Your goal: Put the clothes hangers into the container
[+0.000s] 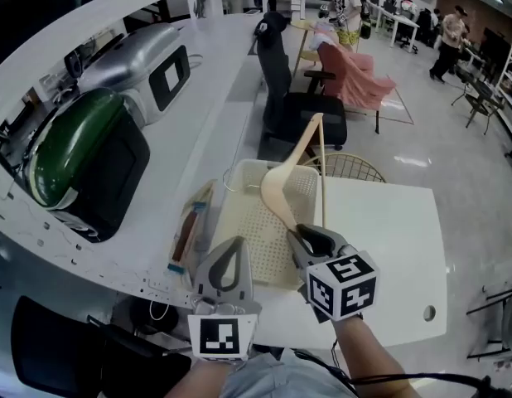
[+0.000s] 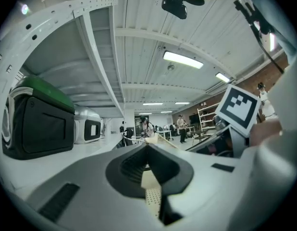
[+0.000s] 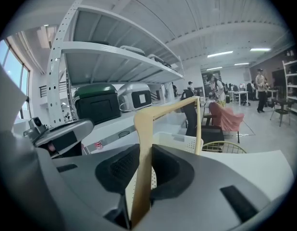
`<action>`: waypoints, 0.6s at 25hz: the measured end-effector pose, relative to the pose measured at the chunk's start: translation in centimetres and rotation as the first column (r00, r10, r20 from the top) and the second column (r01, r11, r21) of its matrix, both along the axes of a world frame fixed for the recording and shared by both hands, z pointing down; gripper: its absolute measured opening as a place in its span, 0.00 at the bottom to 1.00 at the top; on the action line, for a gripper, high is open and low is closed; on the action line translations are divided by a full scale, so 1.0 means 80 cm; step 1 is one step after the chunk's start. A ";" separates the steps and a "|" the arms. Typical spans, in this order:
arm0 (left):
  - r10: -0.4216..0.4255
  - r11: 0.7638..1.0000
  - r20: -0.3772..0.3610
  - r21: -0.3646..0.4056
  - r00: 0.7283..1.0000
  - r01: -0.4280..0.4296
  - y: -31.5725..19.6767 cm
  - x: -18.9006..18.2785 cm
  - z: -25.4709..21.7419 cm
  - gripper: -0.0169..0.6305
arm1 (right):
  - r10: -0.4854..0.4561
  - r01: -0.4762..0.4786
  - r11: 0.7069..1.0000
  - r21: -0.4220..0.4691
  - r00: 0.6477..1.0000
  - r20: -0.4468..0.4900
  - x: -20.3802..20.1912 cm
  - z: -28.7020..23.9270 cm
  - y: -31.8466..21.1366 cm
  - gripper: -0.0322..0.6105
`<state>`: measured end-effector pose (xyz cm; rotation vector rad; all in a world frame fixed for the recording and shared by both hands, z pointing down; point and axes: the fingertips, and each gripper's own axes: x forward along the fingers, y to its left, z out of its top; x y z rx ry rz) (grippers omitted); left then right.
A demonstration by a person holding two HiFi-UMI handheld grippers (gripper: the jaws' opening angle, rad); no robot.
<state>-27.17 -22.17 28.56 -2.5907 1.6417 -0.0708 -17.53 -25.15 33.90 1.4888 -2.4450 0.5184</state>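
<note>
A pale wooden clothes hanger [image 1: 294,172] stands up over the white perforated container [image 1: 248,167], which sits at the left end of the white table. My right gripper [image 1: 300,233] is shut on the hanger's lower arm; in the right gripper view the hanger [image 3: 143,143] runs up between the jaws of the right gripper [image 3: 149,153], with the container [image 3: 179,141] behind it. My left gripper [image 1: 232,244] hovers over the container's near left corner, its fingertips together and nothing between them. In the left gripper view, the left gripper [image 2: 147,147] shows only the container's dotted wall [image 2: 152,194] through the jaw gap.
A green-and-black case [image 1: 82,164] and a silver case [image 1: 148,65] sit on the long bench at left. A flat packaged item [image 1: 190,230] lies beside the container. A black chair [image 1: 297,106] and a yellow wire chair [image 1: 349,168] stand beyond the white table [image 1: 388,247].
</note>
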 end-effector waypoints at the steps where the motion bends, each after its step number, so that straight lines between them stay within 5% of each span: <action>1: 0.000 1.000 0.008 0.006 1.000 0.000 -0.001 -0.002 -0.002 0.05 | -0.002 0.002 1.000 0.004 1.000 0.004 -0.002 -0.002 -0.001 0.18; 15: 0.139 0.990 0.025 0.026 0.990 -0.140 -0.043 -0.033 -0.012 0.05 | 0.072 -0.071 0.997 -0.020 0.997 0.041 -0.057 0.017 -0.047 0.18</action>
